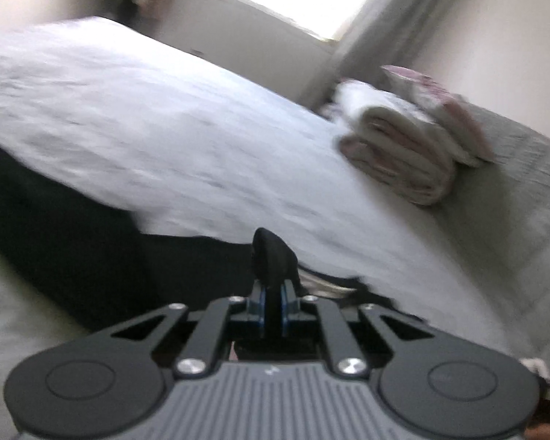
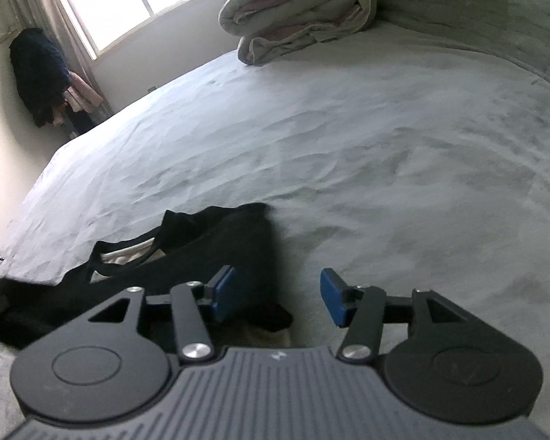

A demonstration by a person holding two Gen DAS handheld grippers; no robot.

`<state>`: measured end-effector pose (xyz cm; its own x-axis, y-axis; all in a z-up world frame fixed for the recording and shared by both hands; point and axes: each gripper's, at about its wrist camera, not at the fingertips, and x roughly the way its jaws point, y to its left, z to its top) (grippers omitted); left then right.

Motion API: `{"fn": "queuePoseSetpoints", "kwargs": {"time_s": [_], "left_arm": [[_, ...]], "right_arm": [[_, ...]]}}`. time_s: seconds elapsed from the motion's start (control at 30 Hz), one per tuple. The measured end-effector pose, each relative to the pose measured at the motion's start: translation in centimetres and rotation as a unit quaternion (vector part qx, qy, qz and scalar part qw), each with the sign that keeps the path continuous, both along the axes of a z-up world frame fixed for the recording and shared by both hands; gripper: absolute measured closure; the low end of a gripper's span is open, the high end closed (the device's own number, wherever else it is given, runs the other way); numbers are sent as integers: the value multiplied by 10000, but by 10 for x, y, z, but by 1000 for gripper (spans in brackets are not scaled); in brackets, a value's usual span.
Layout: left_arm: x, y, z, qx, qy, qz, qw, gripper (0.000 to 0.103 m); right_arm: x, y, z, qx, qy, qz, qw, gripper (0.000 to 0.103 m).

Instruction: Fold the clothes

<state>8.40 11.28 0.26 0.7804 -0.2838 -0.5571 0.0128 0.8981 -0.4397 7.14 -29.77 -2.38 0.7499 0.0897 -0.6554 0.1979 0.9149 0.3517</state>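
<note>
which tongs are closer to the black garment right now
Left. The left tongs are shut on a fold of the black garment, pinching it. The right tongs hang open just above its edge, pads not pressing on the cloth.

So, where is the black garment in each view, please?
Left wrist view: the black garment fills the lower left, and a fold of it is pinched in the shut left gripper.
Right wrist view: it lies at lower left, partly between the open right gripper pads.
Shared landmark: the rolled blanket on the bed.
</note>
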Motion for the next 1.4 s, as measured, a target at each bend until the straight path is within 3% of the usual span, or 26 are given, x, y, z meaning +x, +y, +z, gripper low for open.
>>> {"fn": "queuePoseSetpoints", "kwargs": {"time_s": [0.17,0.27,0.33,0.4,0.47,0.57,0.67,0.77,0.87,0.97,1.1,1.23,1.33,1.4], "left_arm": [[-6,17,-27,-124,557,332,9978,95],[-2,24,-34,-301,640,370,9968,95],[2,26,-32,-338,555,308,9974,95],[7,25,-27,-276,417,233,9985,95],[13,24,-24,-304,348,170,9988,95],[22,21,-16,-248,246,19,9994,95],[28,15,-6,18,200,-251,9995,95],[36,15,-10,233,480,-375,9979,95],[46,23,-24,32,802,-534,9953,93],[55,31,-37,-163,1075,-713,9915,91],[61,48,-46,-250,1132,-638,9912,79],[71,53,-55,-396,1185,-626,9902,79],[74,47,-59,-366,1159,-749,9898,79],[72,41,-57,-284,1084,-872,9899,87]], "right_arm": [[7,4,-10,-154,196,128,9996,47],[9,21,-16,-746,290,749,9940,47],[6,44,-23,-1650,328,1377,9761,47],[2,62,-31,-2489,177,1631,9545,47],[-1,72,-38,-2928,-53,1723,9405,48],[-2,78,-44,-3200,-232,1888,9281,55],[-2,68,-33,-2938,-74,2060,9334,54],[2,45,-13,-1963,-91,1960,9607,54],[22,30,-3,-1258,-154,1650,9781,54],[53,22,-14,-916,-70,1462,9850,55],[87,11,-33,-525,54,1144,9920,58],[96,4,-43,-152,-212,978,9949,58],[97,7,-46,-240,-350,955,9945,73],[97,8,-46,-344,-401,952,9941,91]]}}
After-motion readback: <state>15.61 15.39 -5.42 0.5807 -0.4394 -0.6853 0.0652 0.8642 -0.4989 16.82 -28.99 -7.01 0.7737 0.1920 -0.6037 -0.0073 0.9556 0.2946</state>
